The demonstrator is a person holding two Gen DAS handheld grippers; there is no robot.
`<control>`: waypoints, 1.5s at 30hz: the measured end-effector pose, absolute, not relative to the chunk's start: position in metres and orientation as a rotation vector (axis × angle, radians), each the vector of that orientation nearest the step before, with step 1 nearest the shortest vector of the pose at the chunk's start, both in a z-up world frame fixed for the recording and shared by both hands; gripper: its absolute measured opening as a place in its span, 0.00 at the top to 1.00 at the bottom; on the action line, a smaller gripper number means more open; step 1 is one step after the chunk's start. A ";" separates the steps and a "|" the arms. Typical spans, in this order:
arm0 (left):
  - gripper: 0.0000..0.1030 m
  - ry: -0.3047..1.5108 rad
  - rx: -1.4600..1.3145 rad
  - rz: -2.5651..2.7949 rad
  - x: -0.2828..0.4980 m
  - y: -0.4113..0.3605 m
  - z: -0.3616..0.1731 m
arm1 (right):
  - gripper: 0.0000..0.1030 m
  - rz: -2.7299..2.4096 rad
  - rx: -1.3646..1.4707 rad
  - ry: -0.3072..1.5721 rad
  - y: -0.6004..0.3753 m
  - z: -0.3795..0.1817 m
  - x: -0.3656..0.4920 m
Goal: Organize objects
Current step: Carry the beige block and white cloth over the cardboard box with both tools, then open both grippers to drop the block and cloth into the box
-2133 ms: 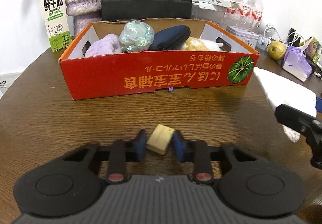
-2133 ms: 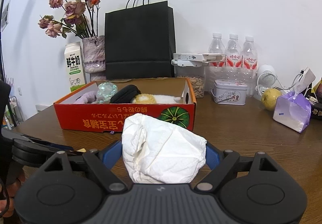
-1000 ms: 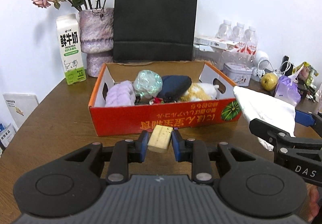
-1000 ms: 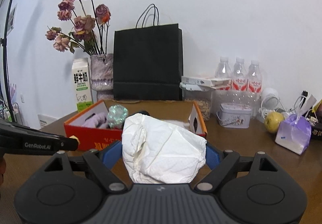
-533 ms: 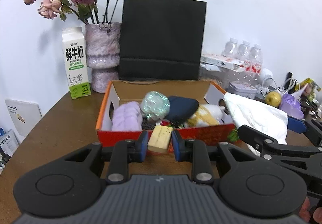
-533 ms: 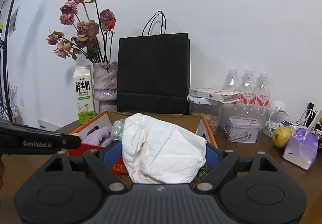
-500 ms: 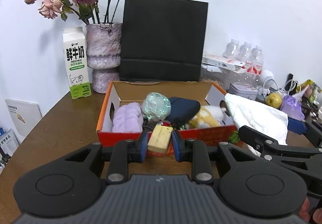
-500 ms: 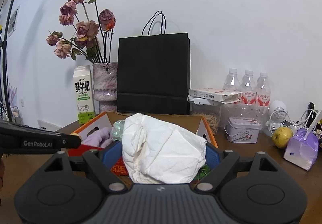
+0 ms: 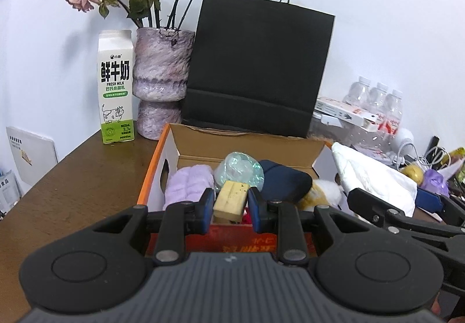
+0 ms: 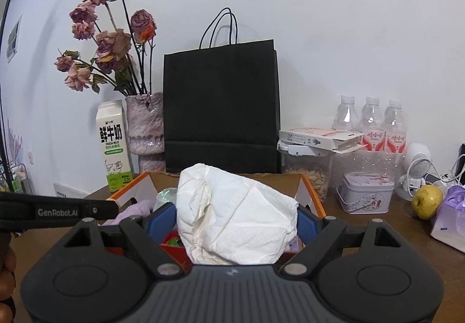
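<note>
My left gripper (image 9: 230, 206) is shut on a small tan block (image 9: 231, 200) and holds it in the air above the near wall of the red cardboard box (image 9: 157, 160). The box holds a lilac cloth (image 9: 186, 183), a shiny clear bag (image 9: 239, 170), a dark blue pouch (image 9: 282, 180) and a plush toy (image 9: 322, 192). My right gripper (image 10: 237, 221) is shut on a crumpled white cloth (image 10: 235, 215) and holds it over the box's (image 10: 308, 192) right part. It shows in the left wrist view (image 9: 372, 177) too.
A milk carton (image 9: 116, 87), a vase of dried roses (image 9: 162, 82) and a black paper bag (image 9: 255, 67) stand behind the box. On the right are water bottles (image 10: 369, 125), a seed jar (image 10: 308, 175), a tin (image 10: 366, 192), an apple (image 10: 428, 201) and a purple pack (image 10: 450, 215).
Both grippers have risen from the table and moved forward. The block and the white cloth now hang over the box instead of in front of it.
</note>
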State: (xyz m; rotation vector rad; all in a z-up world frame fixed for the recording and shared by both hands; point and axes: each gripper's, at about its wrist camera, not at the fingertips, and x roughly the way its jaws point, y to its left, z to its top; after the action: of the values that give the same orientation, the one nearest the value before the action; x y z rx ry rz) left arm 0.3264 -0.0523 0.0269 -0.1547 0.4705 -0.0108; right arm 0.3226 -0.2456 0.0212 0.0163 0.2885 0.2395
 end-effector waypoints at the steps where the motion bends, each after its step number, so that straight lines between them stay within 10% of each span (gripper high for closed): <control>1: 0.75 0.473 -0.160 -0.010 0.331 -0.052 0.026 | 0.18 0.239 0.015 0.289 -0.246 0.020 0.326; 38: 0.74 0.475 -0.119 0.020 0.437 -0.050 0.014 | 0.14 0.228 0.006 0.372 -0.246 0.000 0.434; 45: 0.50 0.468 -0.124 0.037 0.439 -0.045 0.013 | 0.00 0.218 0.005 0.401 -0.246 -0.004 0.440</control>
State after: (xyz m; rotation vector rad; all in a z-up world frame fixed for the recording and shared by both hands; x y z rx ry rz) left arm 0.4391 -0.0446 0.0131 -0.1238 0.4685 0.0367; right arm 0.4397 -0.2459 -0.0044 0.0048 0.4007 0.2178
